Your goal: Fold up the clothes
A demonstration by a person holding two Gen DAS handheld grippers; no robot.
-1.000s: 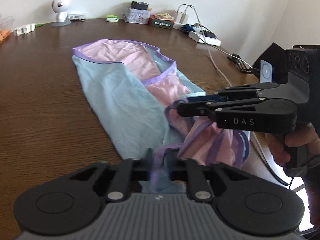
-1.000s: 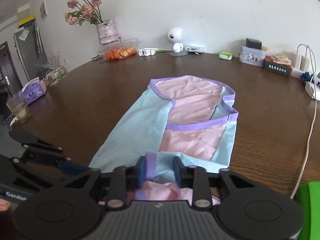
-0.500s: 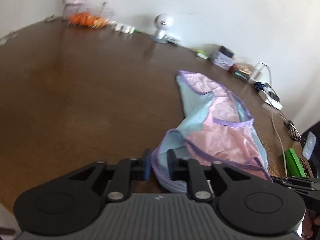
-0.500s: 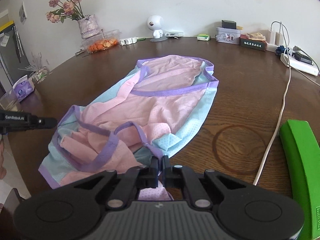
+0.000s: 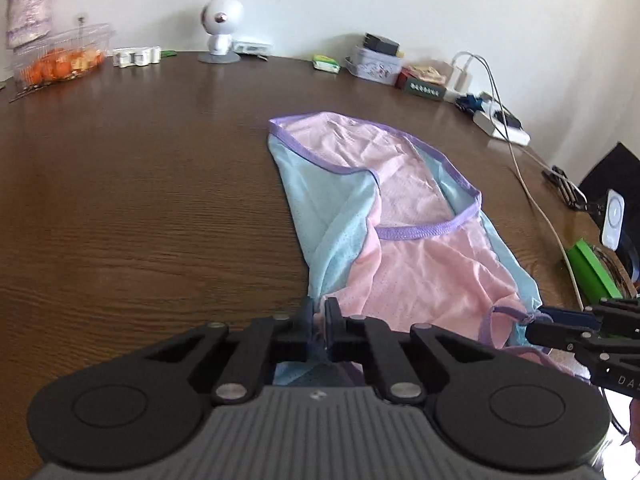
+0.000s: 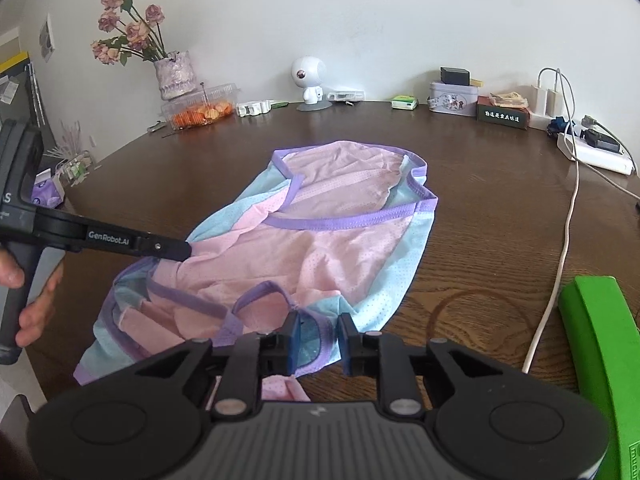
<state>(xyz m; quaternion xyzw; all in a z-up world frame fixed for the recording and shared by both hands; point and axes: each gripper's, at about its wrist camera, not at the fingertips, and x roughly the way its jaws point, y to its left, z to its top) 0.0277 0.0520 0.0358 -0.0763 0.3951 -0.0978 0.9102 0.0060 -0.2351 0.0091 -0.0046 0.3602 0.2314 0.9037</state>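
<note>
The left gripper [image 5: 319,322] is pinched narrow on the blue side edge of the garment [image 5: 404,236], fabric caught between its pads; the right gripper [image 6: 319,342] is opening, its jaws parting with the purple-trimmed corner lying slack between them, no longer pressed. Ahead of both tools the pink and blue garment stretches away across the brown table [image 5: 140,200], its far end flat, its near end bunched in loose straps and pleats; folding looks barely begun, with 0 clean folds visible, and smoothing the near end and every fold is left. The right wrist view alone shows the crumpled near corner, a hand [image 6: 34,304] on the left handle and the flower vase [image 6: 175,74]; the left view alone shows the pinch.
</note>
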